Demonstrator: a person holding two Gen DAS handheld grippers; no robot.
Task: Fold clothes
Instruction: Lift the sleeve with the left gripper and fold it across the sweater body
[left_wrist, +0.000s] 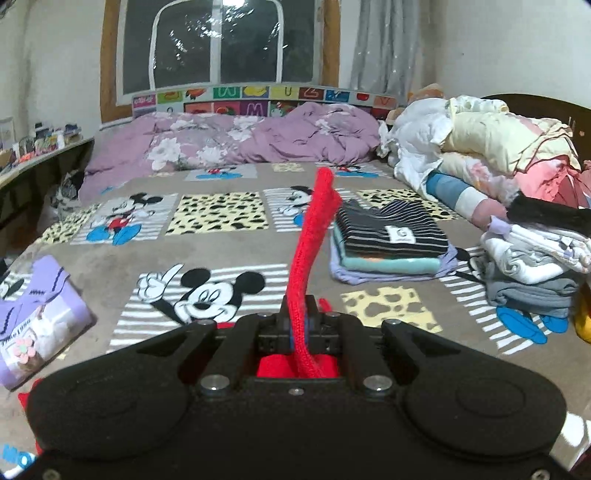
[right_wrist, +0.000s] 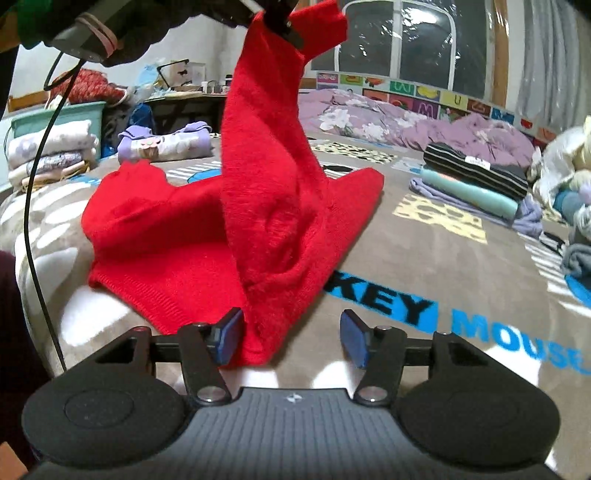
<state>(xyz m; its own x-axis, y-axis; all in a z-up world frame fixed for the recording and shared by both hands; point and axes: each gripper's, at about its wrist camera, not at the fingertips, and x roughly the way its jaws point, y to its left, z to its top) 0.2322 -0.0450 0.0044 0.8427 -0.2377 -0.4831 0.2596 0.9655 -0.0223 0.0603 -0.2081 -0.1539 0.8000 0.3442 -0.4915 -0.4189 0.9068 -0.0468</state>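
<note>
Right wrist view, from the left: my left gripper (right_wrist: 284, 22) hangs at the top, its fingers clamped on a corner of the red sweater (right_wrist: 207, 236), which rises from the bed (right_wrist: 443, 266) like a tent while the rest of it lies spread on the cartoon blanket. Nearer me, my right gripper (right_wrist: 291, 339) has its fingers apart; the left pad (right_wrist: 229, 336) touches the hanging red fold, the right pad (right_wrist: 354, 343) stands clear, so nothing is pinched there yet. Further right, on the far side of the bed, sits a finished stack topped by a striped garment (right_wrist: 476, 170). In the left wrist view the red knit (left_wrist: 310, 236) runs straight up between the shut fingers, with a folded lilac top (left_wrist: 37, 314) at the left. My worry: the right fingers may catch only one layer of the fold, or its very edge, and the cloth would slip out and bunch. The thick knit could also drag the flat part askew if I lift unevenly.
</note>
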